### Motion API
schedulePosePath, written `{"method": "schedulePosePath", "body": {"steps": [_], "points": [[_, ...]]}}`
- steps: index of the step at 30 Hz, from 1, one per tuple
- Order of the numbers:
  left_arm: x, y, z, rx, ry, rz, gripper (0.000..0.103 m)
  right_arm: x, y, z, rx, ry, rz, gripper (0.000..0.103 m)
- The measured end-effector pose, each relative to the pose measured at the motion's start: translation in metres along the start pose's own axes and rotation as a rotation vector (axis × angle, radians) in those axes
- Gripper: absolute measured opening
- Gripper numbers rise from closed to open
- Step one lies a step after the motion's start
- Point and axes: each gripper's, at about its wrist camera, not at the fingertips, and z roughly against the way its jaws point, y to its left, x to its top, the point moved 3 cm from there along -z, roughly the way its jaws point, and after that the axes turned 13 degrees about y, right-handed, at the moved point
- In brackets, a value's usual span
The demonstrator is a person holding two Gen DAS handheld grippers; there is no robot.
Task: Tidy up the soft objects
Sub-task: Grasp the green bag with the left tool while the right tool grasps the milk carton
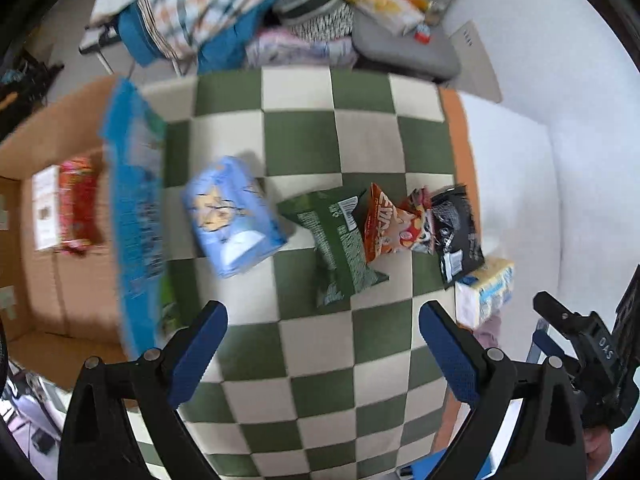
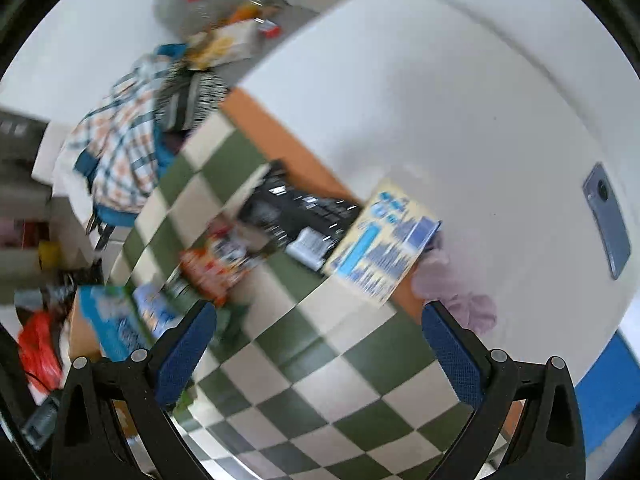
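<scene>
On the green-and-cream checkered cloth (image 1: 320, 344) lie a light blue soft pack (image 1: 234, 216), a green snack bag (image 1: 338, 240), an orange-red snack bag (image 1: 386, 224), a black bag (image 1: 458, 232) and a yellow-white tissue pack (image 1: 486, 292). A long blue pack (image 1: 134, 208) leans at the cloth's left edge. My left gripper (image 1: 322, 344) hovers open above the cloth, short of the bags, holding nothing. My right gripper (image 2: 318, 344) is open too and empty; the tissue pack (image 2: 380, 244) and black bag (image 2: 296, 208) lie ahead of it. The other gripper (image 1: 576, 344) shows at the left view's right edge.
A cardboard box (image 1: 44, 264) on the left holds a red packet (image 1: 78, 208). Behind the cloth is a heap of folded textiles (image 1: 208, 12) and a grey cushion (image 1: 404, 48). A lilac cloth (image 2: 452, 296) lies on the white surface (image 2: 460, 120), with a phone (image 2: 606, 220) at the right.
</scene>
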Motion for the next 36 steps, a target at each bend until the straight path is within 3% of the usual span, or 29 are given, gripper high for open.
{"method": "schedulePosePath", "body": {"steps": [5, 9, 15, 16, 18, 19, 21, 22, 30, 36], "points": [[0.025, -0.007, -0.042, 0.016, 0.071, 0.034, 0.093, 0.043, -0.033, -0.039, 0.028, 0.089, -0.095, 0.103], [0.037, -0.01, -0.071, 0.033, 0.119, 0.047, 0.085, 0.056, -0.044, -0.069, 0.035, 0.15, -0.135, 0.103], [0.044, -0.007, -0.101, 0.039, 0.161, 0.071, 0.082, 0.067, -0.048, -0.097, 0.008, 0.17, -0.16, 0.101], [0.044, -0.008, -0.105, 0.043, 0.163, 0.069, 0.079, 0.069, -0.048, -0.099, 0.004, 0.175, -0.161, 0.101], [0.044, -0.008, -0.112, 0.042, 0.172, 0.069, 0.063, 0.07, -0.045, -0.102, -0.016, 0.181, -0.158, 0.1], [0.044, -0.008, -0.114, 0.041, 0.171, 0.074, 0.061, 0.071, -0.044, -0.103, -0.029, 0.185, -0.152, 0.095], [0.043, -0.011, -0.112, 0.053, 0.142, 0.064, 0.042, 0.075, -0.045, -0.109, -0.038, 0.206, -0.159, 0.083], [0.042, -0.012, -0.112, 0.054, 0.141, 0.06, 0.039, 0.075, -0.046, -0.11, -0.037, 0.214, -0.164, 0.076], [0.032, -0.023, -0.114, 0.08, 0.122, 0.053, 0.034, 0.071, -0.04, -0.117, -0.046, 0.206, -0.148, 0.071], [0.006, -0.038, -0.109, 0.074, 0.107, 0.042, 0.032, 0.065, -0.032, -0.116, -0.034, 0.202, -0.129, 0.069]]}}
